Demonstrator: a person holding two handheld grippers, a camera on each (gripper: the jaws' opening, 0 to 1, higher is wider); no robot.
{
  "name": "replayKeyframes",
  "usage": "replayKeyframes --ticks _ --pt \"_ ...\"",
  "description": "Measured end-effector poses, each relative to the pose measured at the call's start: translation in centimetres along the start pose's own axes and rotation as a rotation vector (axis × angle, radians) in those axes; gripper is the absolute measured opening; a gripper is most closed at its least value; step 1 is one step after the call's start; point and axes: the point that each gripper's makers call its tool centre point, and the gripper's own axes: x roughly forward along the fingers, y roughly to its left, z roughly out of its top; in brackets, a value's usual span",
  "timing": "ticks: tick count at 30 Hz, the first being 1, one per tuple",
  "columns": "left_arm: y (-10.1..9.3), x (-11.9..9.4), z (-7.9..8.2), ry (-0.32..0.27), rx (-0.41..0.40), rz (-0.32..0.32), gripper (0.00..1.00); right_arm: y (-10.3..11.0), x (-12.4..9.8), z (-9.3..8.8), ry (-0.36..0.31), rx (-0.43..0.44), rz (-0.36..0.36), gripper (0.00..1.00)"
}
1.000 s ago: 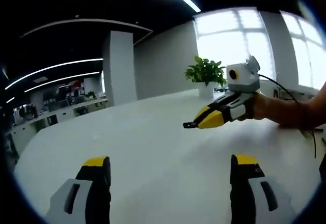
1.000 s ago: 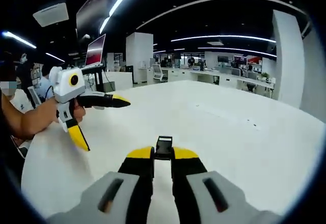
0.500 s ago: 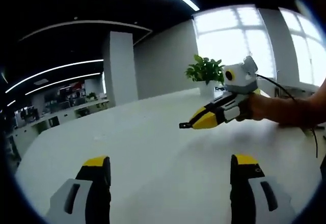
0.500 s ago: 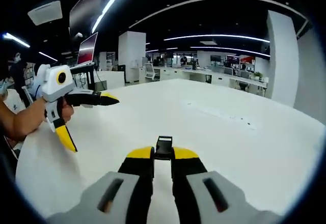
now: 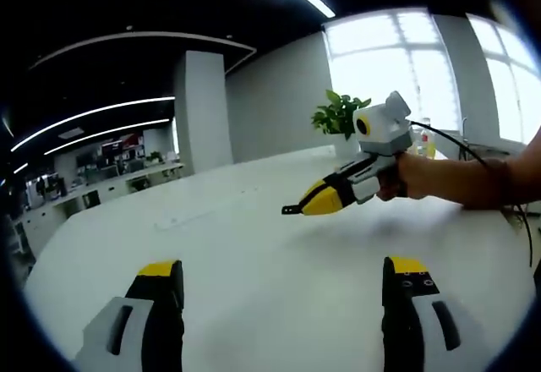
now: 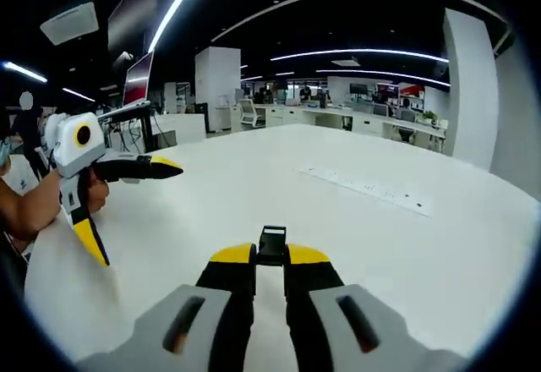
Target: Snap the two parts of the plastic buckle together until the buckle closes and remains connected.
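With one black buckle part point(image 6: 271, 245) pinched at the tips of the closed right hand-held gripper point(image 6: 270, 262), the wide-open, empty left hand-held gripper point(image 5: 283, 279) should next fetch the mating part, then align both squarely above the worktop point(image 6: 363, 220).

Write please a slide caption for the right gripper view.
Right gripper shut on a black buckle part above the white table.

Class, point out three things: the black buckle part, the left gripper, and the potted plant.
buckle part point(image 6: 271, 243), right gripper view, its black frame between the jaws.
left gripper point(image 6: 127, 207), right gripper view, midway between its open jaws.
potted plant point(image 5: 336, 114), left gripper view, its leaves.
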Motion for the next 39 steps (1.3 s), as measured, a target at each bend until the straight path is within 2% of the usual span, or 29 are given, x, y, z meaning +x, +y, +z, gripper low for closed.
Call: replayKeyframes --ticks 8,14,28,36,39 --pt "-0.1 -0.2 0.0 -0.001 -0.006 -0.003 0.99 -1.1 1.3 1.2 -0.005 0.014 -0.01 0.1" --pt "-0.3 -0.2 0.2 -0.008 -0.008 -0.008 0.99 -1.6 2.2 0.9 0.011 0.01 -0.009 0.1" --pt "-0.5 0.1 0.3 -0.008 -0.004 -0.018 0.99 -2.7 2.2 0.2 0.032 0.013 -0.022 0.1" --pt "-1.1 0.3 0.2 -0.005 0.005 -0.03 0.99 -4.0 2.8 1.0 0.018 0.029 -0.043 0.1" --pt "-0.8 0.3 0.2 -0.006 0.002 -0.028 0.99 -4.1 3.3 0.6 0.023 0.031 -0.053 0.1"
